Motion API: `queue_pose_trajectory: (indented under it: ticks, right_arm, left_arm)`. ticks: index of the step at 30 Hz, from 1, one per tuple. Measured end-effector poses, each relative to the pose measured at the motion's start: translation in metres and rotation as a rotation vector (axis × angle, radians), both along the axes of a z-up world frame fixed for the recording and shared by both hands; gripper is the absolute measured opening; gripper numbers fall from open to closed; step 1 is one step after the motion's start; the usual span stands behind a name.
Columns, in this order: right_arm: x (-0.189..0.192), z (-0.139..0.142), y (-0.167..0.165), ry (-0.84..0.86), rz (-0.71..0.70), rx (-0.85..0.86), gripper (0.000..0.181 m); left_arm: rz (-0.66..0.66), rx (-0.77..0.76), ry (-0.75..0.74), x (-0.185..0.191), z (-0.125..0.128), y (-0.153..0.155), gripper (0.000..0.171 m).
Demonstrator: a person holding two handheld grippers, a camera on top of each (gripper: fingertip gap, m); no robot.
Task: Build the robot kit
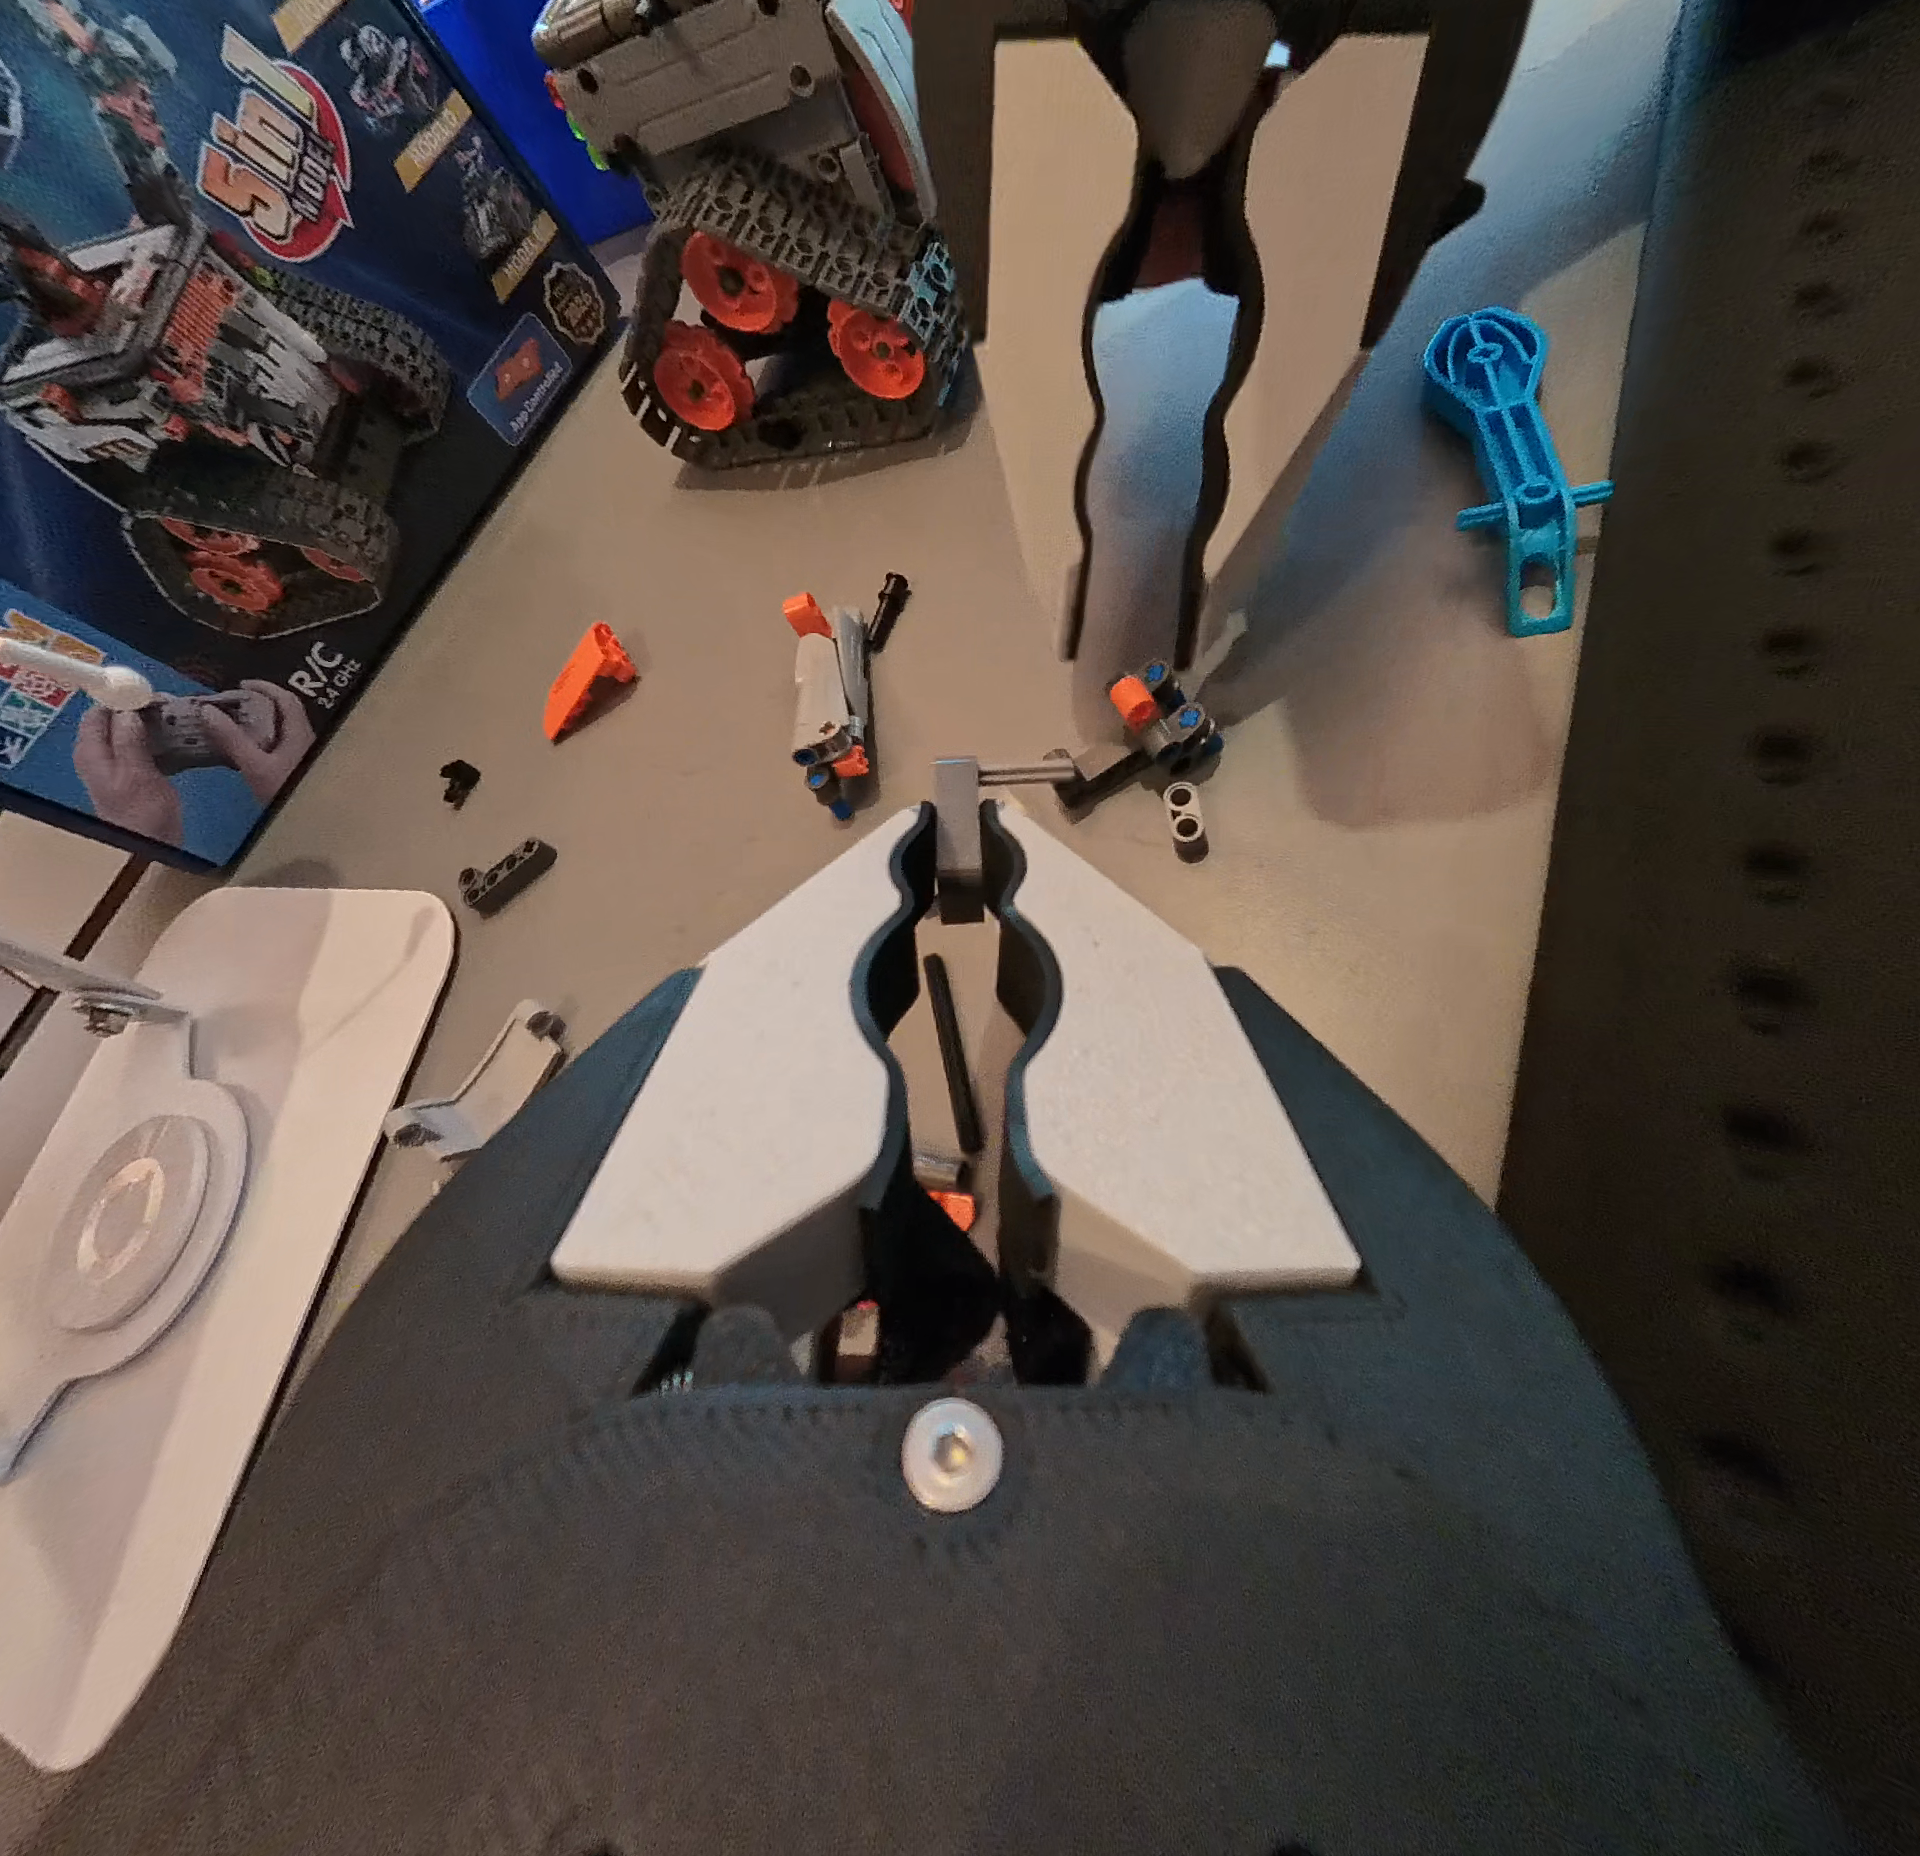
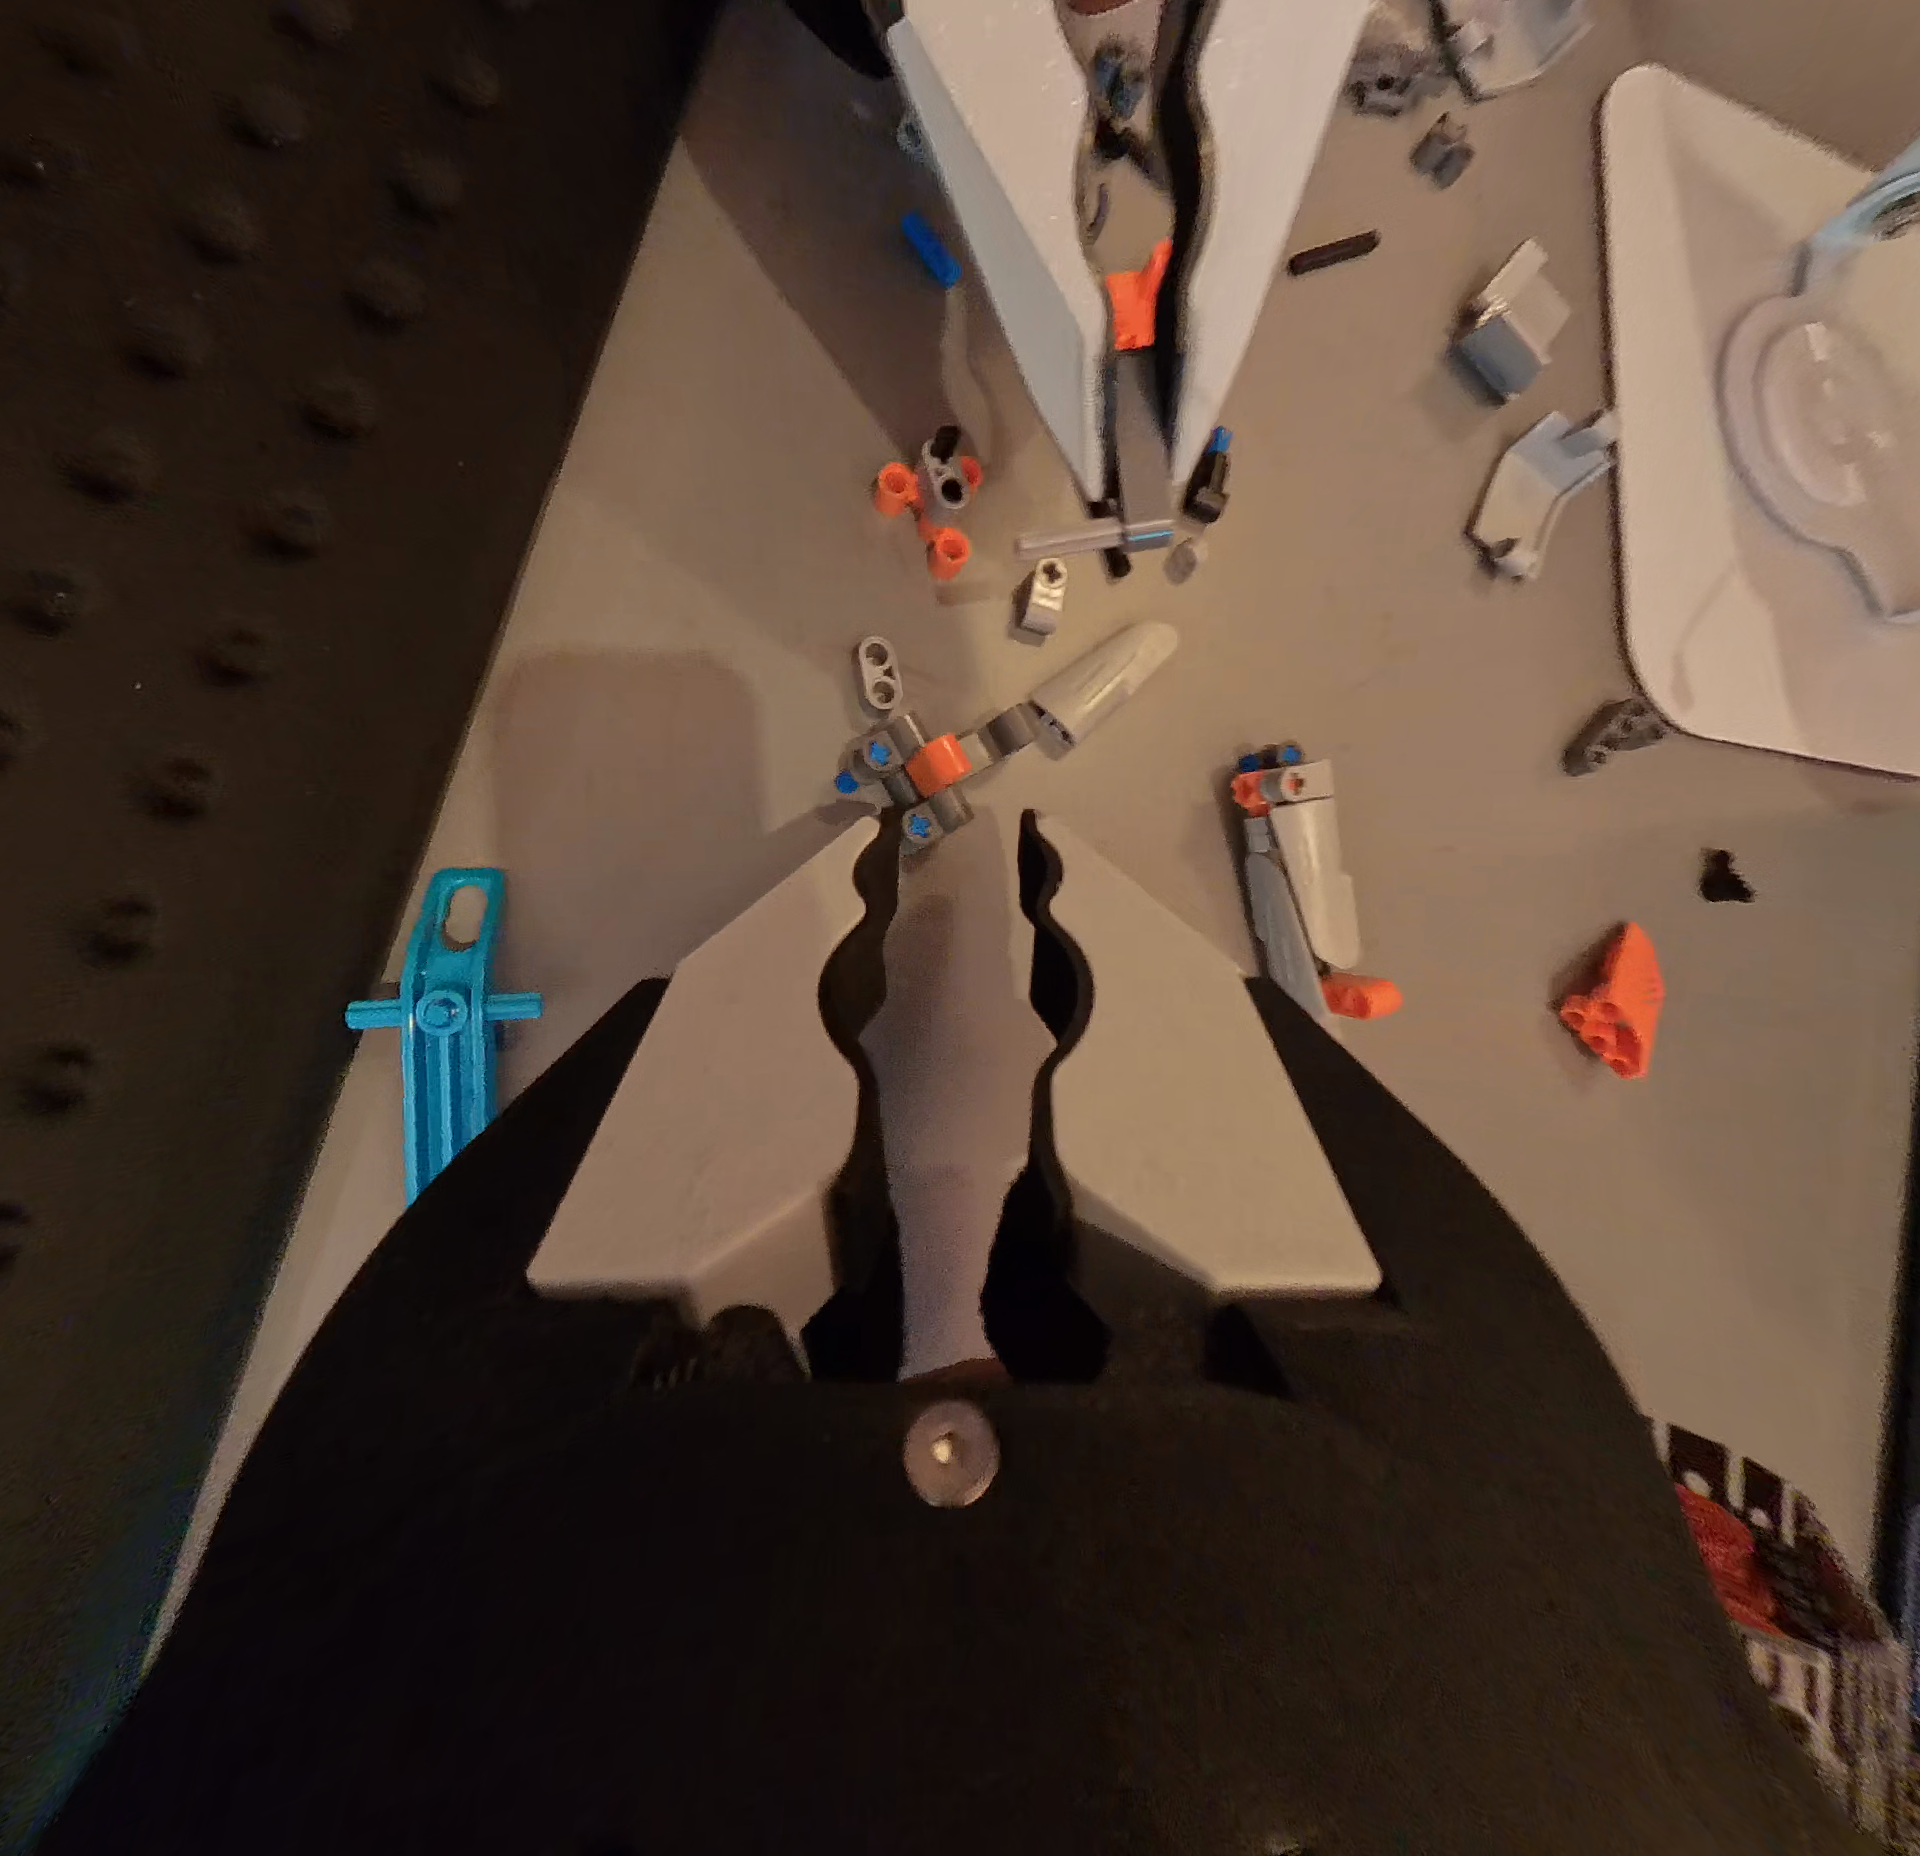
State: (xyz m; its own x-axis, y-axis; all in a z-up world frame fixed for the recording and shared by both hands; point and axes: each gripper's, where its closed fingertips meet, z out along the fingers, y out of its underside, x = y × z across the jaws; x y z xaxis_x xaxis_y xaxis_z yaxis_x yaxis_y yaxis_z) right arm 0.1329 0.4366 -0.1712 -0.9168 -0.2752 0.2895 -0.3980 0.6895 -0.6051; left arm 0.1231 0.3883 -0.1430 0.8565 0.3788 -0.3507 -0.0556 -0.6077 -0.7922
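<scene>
My left gripper (image 1: 957,819) is shut on a grey beam piece (image 1: 956,830), low over the grey table (image 1: 727,871). The right wrist view shows the same gripper (image 2: 1138,502) holding that beam (image 2: 1135,435) with an orange part (image 2: 1132,300) between the jaws. A thin grey axle (image 1: 1023,770) sticks out beside the beam. My right gripper (image 2: 956,835) is open and empty, and it also shows in the left wrist view (image 1: 1132,653). Its fingertips stand right at a small grey, orange and blue-pin assembly (image 2: 914,767) (image 1: 1155,713), which joins a pale pointed panel (image 2: 1107,679).
A tracked model (image 1: 790,279) and a blue box (image 1: 260,352) stand at the back left. A white tray (image 1: 260,1131) lies left. Loose parts lie about: orange wedge (image 2: 1616,996), grey-white sub-assembly (image 2: 1299,871), two-hole link (image 2: 878,674), blue tool (image 2: 447,1027). A dark studded edge (image 2: 260,456) borders the table. About 6 centimetres separates my left fingertips from my right.
</scene>
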Motion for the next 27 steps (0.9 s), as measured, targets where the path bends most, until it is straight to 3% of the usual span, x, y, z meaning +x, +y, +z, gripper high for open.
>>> queue_pose_trajectory:
  ticks: [11,21,27]
  right_arm:
    - [0.017,-0.014,-0.014,-0.055,0.021,0.039,0.016]
    - [-0.021,-0.017,0.018,-0.068,-0.271,0.117,0.019]
    - [0.004,-0.016,0.016,-0.143,-0.253,0.133,0.032]
  left_arm:
    - [-0.020,-0.027,-0.029,-0.001,-0.010,0.002,0.006]
    - [0.035,-0.015,-0.043,-0.013,-0.010,-0.005,0.006]
    - [0.040,-0.026,-0.049,-0.015,-0.013,-0.005,0.006]
